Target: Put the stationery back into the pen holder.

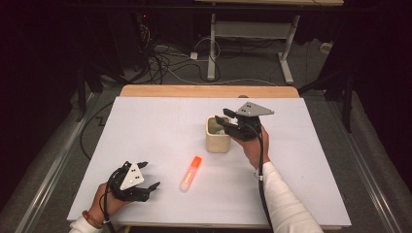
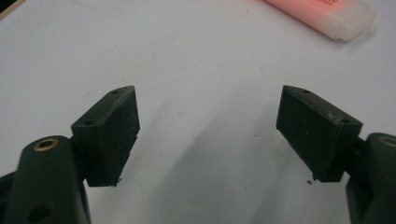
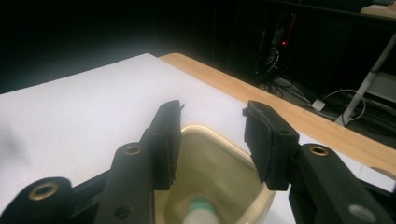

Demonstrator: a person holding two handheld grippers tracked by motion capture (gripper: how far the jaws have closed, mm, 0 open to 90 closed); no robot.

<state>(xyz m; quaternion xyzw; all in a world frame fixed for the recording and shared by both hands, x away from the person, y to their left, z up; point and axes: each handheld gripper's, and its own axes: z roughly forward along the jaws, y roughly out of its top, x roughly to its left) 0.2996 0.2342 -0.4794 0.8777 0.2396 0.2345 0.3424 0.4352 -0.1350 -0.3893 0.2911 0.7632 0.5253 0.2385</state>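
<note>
Standing upright, cream square cup [image 1: 217, 137] holds a green-tipped marker [image 3: 200, 210].

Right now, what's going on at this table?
A person works with two handheld grippers. The right gripper hovers open over the beige cup, where a green-capped item already lies. The left gripper rests open near the table edge, beside an orange highlighter lying flat on the white board.

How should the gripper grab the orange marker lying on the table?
Grip the marker across its middle, coming straight down from above. It lies flat on the white table with bare space along both long sides, so the jaws can probably straddle its narrow body. The open left gripper is nearest.
</note>
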